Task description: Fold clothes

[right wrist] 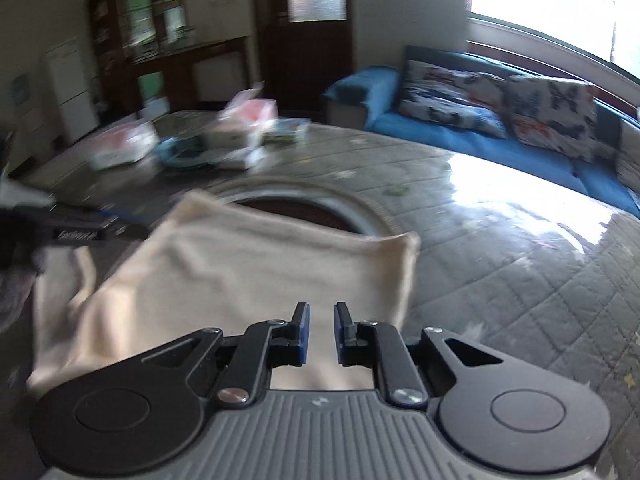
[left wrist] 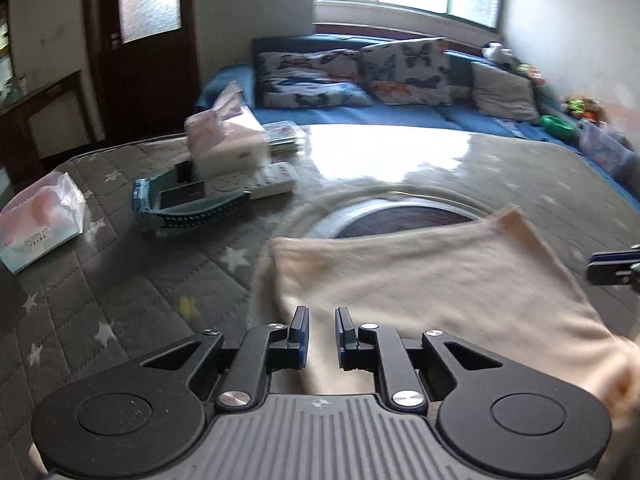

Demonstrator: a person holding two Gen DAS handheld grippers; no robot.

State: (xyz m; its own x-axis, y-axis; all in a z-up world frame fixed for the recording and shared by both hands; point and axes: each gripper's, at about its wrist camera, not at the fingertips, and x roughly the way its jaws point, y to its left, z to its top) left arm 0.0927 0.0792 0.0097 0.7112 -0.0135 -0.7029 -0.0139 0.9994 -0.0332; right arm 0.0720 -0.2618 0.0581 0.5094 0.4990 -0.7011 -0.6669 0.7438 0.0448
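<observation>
At the left edge of the left wrist view, a tissue pack (left wrist: 42, 222) carries small print too blurred to read. Right of it lie a teal watch (left wrist: 188, 202) and a white remote (left wrist: 260, 180) on the grey star-quilted tabletop (left wrist: 120, 288). The cream garment (left wrist: 432, 280) lies folded at lower centre. Above it, the left gripper (left wrist: 322, 330) and right gripper (right wrist: 322, 326) show fingers narrowly parted, holding nothing. A blue sofa (left wrist: 360, 114) stands under the window, upper right.
</observation>
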